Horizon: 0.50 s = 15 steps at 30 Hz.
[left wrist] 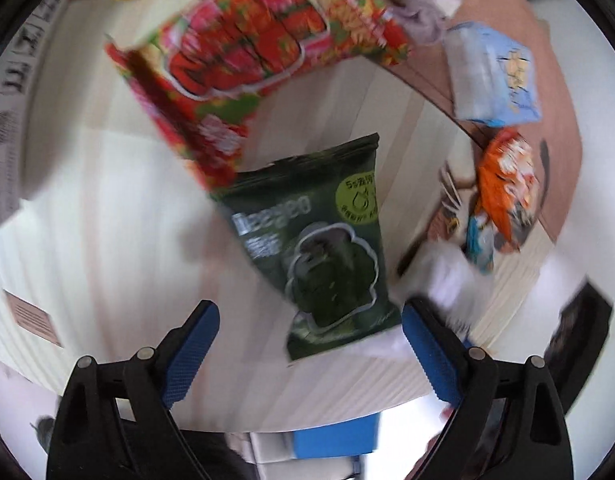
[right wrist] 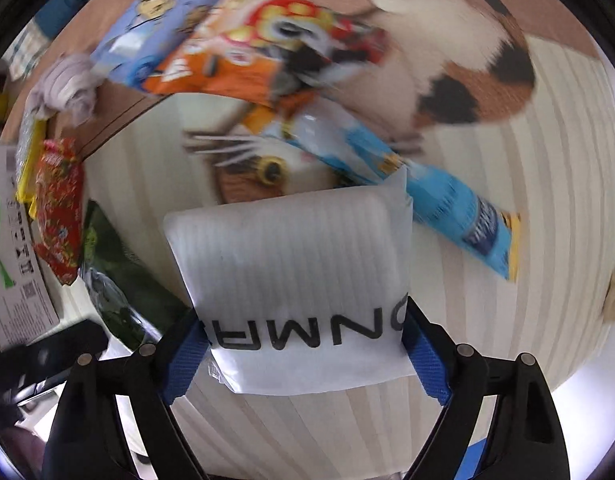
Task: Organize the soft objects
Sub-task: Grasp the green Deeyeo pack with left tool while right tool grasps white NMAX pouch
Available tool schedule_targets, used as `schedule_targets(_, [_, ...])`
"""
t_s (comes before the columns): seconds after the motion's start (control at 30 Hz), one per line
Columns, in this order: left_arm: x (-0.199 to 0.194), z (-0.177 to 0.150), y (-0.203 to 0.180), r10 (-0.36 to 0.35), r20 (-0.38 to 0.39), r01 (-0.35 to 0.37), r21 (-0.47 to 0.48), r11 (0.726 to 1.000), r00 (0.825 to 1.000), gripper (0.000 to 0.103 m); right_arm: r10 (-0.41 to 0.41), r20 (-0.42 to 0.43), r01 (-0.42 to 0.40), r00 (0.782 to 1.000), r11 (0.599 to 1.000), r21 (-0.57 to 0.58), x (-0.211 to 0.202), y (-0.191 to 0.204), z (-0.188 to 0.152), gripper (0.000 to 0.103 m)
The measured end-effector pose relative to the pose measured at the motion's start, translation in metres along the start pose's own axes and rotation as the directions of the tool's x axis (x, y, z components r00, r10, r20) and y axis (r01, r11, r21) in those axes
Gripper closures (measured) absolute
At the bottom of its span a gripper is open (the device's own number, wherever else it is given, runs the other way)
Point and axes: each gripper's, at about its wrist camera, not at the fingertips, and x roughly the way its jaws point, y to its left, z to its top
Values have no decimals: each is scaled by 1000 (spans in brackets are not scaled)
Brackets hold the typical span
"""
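Two tongs — left (left wrist: 310, 344) spread near green packet (left wrist: 315, 240), right (right wrist: 305, 354) pinching white pouch (right wrist: 295, 280).

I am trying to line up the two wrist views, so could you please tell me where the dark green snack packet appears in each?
Left wrist: the dark green snack packet lies centre frame, just ahead of the open left gripper.
Right wrist: it sits at lower left, left of the white pouch.
Shared landmark: the red floral packet beside it.
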Motion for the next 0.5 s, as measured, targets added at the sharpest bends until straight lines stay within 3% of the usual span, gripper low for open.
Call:
schedule_targets(0.07, [5,2,-7,38,9,-38,19,999,999,21,2,-1,-2,1000,1000,8,5,-5,-4,13])
schedule_targets(0.13, [11,3,-20,123,25,-125,92,988,992,30,2,-9,-1,1000,1000,11,3,-8,-8,15])
schedule_targets(0.17, [12,3,-25,151,32,-154,128,980,988,30,1,-11,-1,1000,1000,9,9,-12,-10,16])
schedule_targets(0.27, [9,-5,-40,285,108,-303,259,917,953,31,-4,-19,4,1000,1000,-3,13,-17,-18,18])
schedule_targets(0.3, [9,-9,-46,348,149,-378,304,875,926,31,-7,-19,7,1000,1000,-10,13,-15,-18,18])
schedule_targets(0.4, [18,-14,-57,411,169,-444,354,823,896,33,-20,-9,20,1000,1000,-19,21,-10,-18,18])
schedule_targets(0.47, [24,-14,-58,413,166,-445,339,829,896,36,-18,-11,18,1000,1000,-11,26,-11,-21,18])
schedule_targets(0.5, [25,-15,-56,392,151,-420,322,848,908,40,-12,-11,12,1000,1000,-7,28,-13,-23,18])
